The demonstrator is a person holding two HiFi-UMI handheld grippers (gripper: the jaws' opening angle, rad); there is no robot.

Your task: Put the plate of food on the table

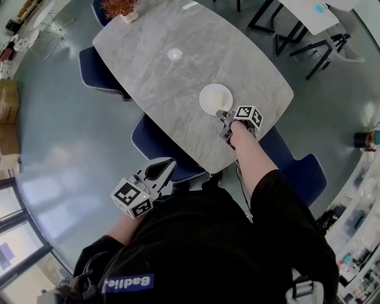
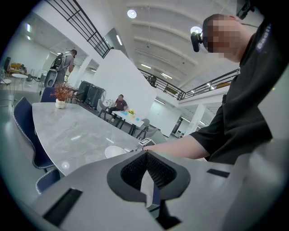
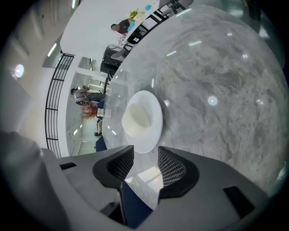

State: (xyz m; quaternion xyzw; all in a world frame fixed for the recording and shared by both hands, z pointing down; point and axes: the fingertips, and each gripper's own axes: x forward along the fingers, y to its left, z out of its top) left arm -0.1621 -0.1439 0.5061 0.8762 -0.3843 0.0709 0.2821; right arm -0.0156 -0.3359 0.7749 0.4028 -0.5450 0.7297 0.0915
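Observation:
A white plate [image 1: 215, 98] with a pale lump of food lies flat on the grey marble table [image 1: 178, 77], near its near right edge. My right gripper [image 1: 223, 119] is just behind the plate, open, with the rim at its fingertips and no pad pressing on it. In the right gripper view the plate [image 3: 142, 121] fills the space just beyond the right gripper [image 3: 145, 155]. My left gripper [image 1: 166, 163] hangs off the table by the person's body, shut and empty. From the left gripper [image 2: 145, 155] the plate [image 2: 115, 151] shows low and far off.
Blue chairs stand around the table: one at its left [image 1: 98, 71], one at the near edge [image 1: 157, 145], one at the right [image 1: 297, 166]. A vase of reddish dried plants [image 1: 120, 9] sits at the far end. Black-legged desks [image 1: 309, 18] stand beyond.

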